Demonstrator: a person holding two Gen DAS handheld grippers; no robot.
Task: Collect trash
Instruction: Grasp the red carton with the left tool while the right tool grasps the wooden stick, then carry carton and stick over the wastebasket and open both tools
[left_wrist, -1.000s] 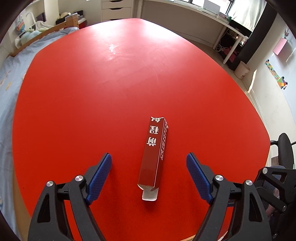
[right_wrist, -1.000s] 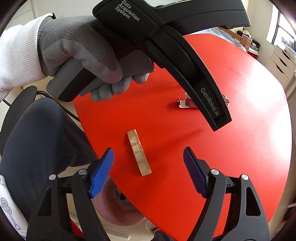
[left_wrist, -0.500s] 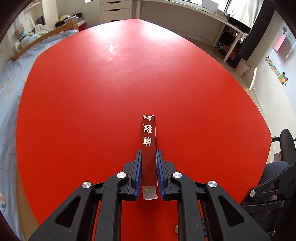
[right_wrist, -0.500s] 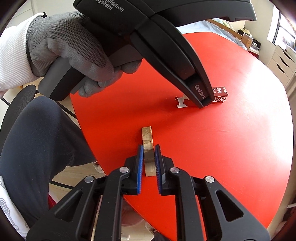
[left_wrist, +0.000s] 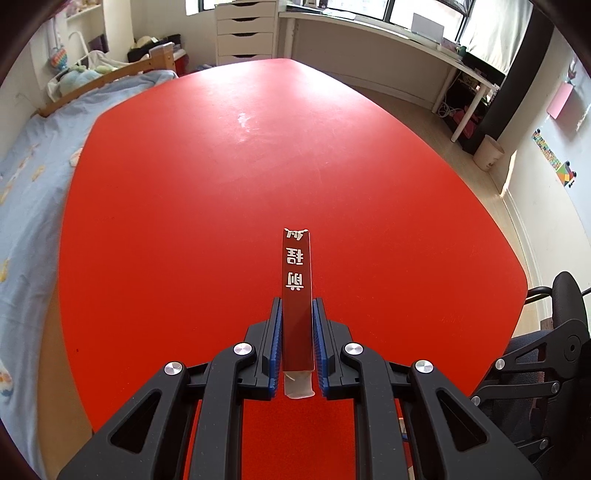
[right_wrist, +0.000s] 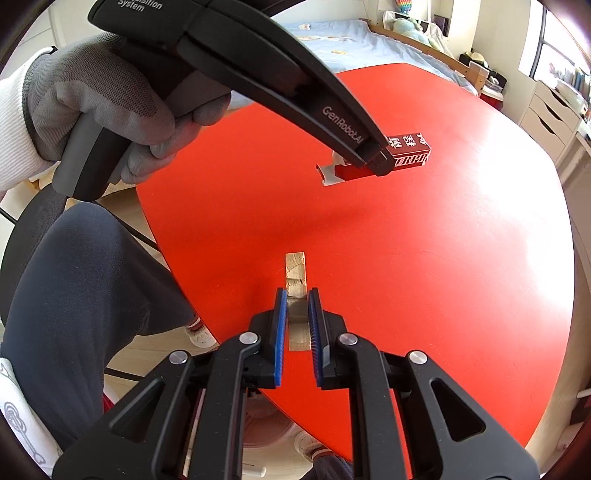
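A long dark red carton (left_wrist: 297, 295) with white characters and an open white flap sticks out forward from my left gripper (left_wrist: 297, 308), which is shut on its sides. In the right wrist view the same red carton (right_wrist: 408, 153) hangs a little above the red table (right_wrist: 424, 258) in the left gripper (right_wrist: 376, 162), held by a grey-gloved hand (right_wrist: 99, 107). My right gripper (right_wrist: 296, 299) is shut on a flat pale wooden strip (right_wrist: 295, 271) near the table's near edge.
The red table (left_wrist: 221, 177) spreads ahead in the left wrist view. A bed (left_wrist: 33, 147) lies at its left, a white desk and drawers at the back, an office chair (left_wrist: 565, 302) at the right. The person's dark trouser leg (right_wrist: 81, 288) sits beside the table edge.
Both grippers closed from wide open: the left onto the red carton, the right onto the wooden strip. The left one then rose with the carton off the table.
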